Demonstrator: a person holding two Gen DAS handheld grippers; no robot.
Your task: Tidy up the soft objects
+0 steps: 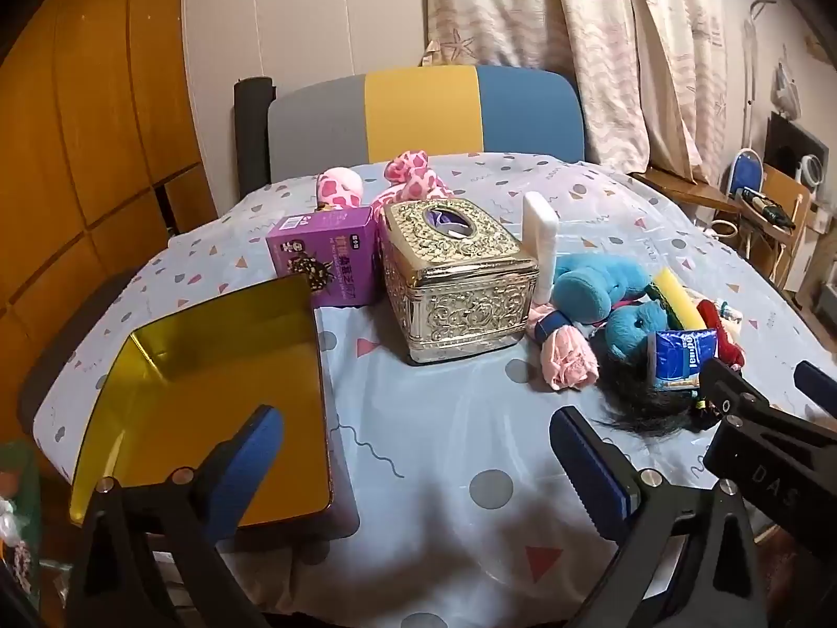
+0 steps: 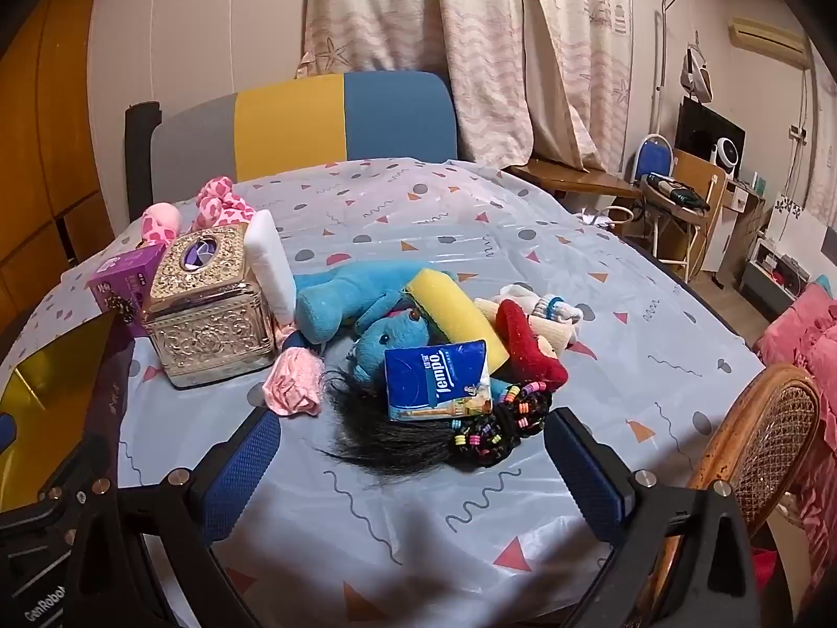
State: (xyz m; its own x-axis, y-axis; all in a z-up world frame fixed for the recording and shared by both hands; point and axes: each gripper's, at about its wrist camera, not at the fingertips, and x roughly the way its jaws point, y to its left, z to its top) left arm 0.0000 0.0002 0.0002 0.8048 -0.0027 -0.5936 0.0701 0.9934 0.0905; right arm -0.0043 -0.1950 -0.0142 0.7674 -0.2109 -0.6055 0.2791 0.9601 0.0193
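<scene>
Both hand-held grippers were released and empty: the left hand-held gripper [image 1: 416, 442] hovered over the tabletop [image 1: 444, 418] in front of the ornate gold tissue box [image 1: 457, 282], the right hand-held gripper [image 2: 410, 450] to the right of that box, just short of the soft pile. In that pile, right of the box, lay a blue plush toy [image 2: 361, 303], a yellow sponge [image 2: 460, 314], a Tempo tissue pack [image 2: 439, 382], a pink cloth [image 2: 294, 382] and black hair with beaded ties [image 2: 418, 445]. A yellow tray [image 1: 209, 397] sat left of the box.
</scene>
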